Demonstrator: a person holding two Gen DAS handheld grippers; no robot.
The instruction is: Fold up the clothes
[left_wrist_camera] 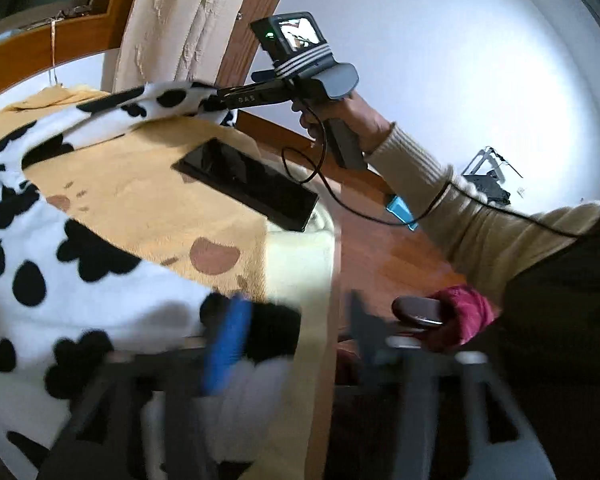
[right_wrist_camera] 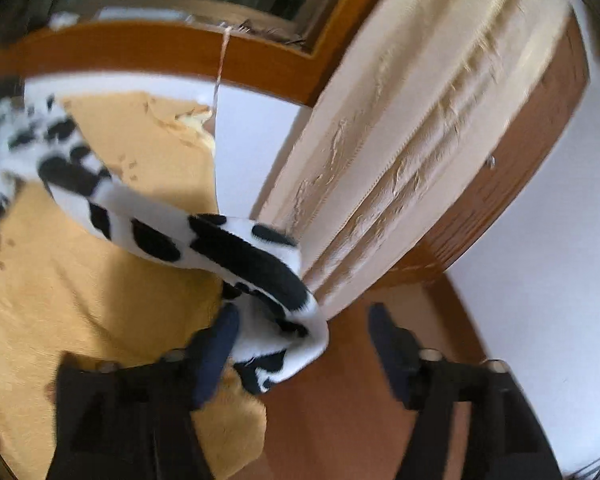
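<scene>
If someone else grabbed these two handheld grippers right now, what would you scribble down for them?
Right gripper: open; the end of the cow-print garment hangs between its fingers, touching the left one, not pinched.
Left gripper: open, blurred, at the garment's near edge by the blanket's edge; nothing seen gripped.
Garment: body spread on the yellow blanket, one long part stretched toward the right gripper.
Black tablet lies on the blanket near the edge; mind it.
Done: garment laid out. Left: no finished fold visible; re-grip and fold.
</scene>
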